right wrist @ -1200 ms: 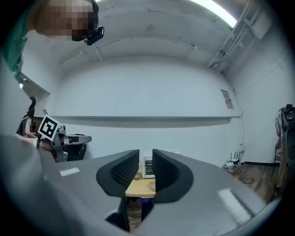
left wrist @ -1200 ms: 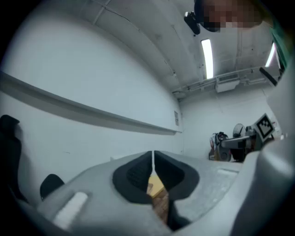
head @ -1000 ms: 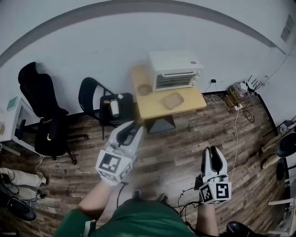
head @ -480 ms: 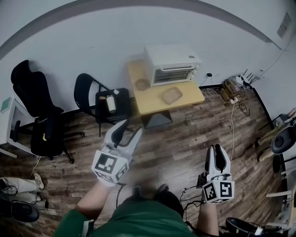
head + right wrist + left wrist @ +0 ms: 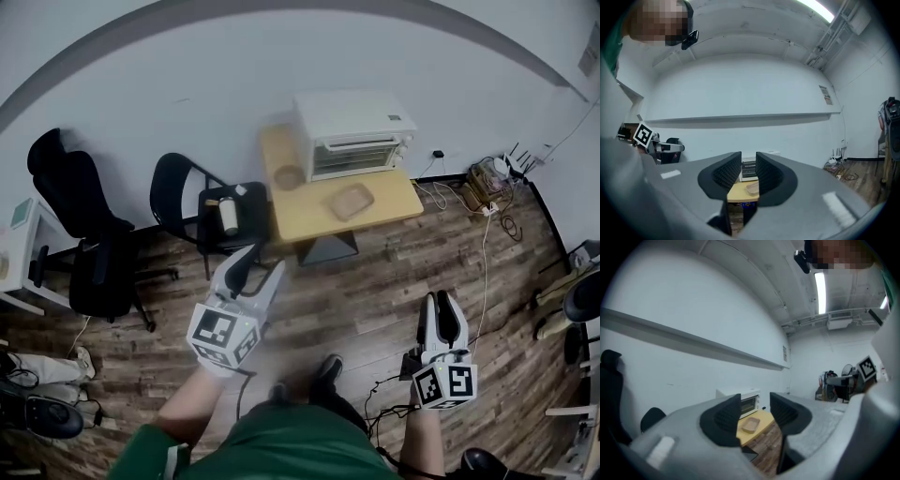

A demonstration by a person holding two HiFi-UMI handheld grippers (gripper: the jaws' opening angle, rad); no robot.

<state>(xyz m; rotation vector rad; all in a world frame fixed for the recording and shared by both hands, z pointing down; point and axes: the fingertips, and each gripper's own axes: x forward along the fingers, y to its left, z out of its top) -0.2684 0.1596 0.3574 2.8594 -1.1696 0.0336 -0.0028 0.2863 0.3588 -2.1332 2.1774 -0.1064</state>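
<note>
My left gripper (image 5: 265, 257) is held over the wood floor, open, with nothing between its jaws. In the left gripper view (image 5: 755, 400) the gap frames a white toaster oven (image 5: 749, 402) and a tan tray (image 5: 751, 425) on a small wooden table (image 5: 764, 418). My right gripper (image 5: 438, 299) hangs lower right, its jaws a narrow gap apart and empty. Through that gap in the right gripper view (image 5: 748, 158) show the oven (image 5: 748, 169) and tray (image 5: 752, 188). From above, the oven (image 5: 352, 131), tray (image 5: 349, 200) and a bowl (image 5: 289, 176) sit on the table (image 5: 389, 202).
A black chair (image 5: 187, 187) carrying a bottle (image 5: 228, 217) stands left of the table. An office chair (image 5: 84, 244) is further left. Cables and a power strip (image 5: 492, 183) lie at the right wall. The person's feet (image 5: 323, 375) are on the floor below.
My left gripper's jaws, shut 1.2 s ago, now stand apart. Both grippers point more squarely at the table and oven. The right gripper's gap looks unchanged.
</note>
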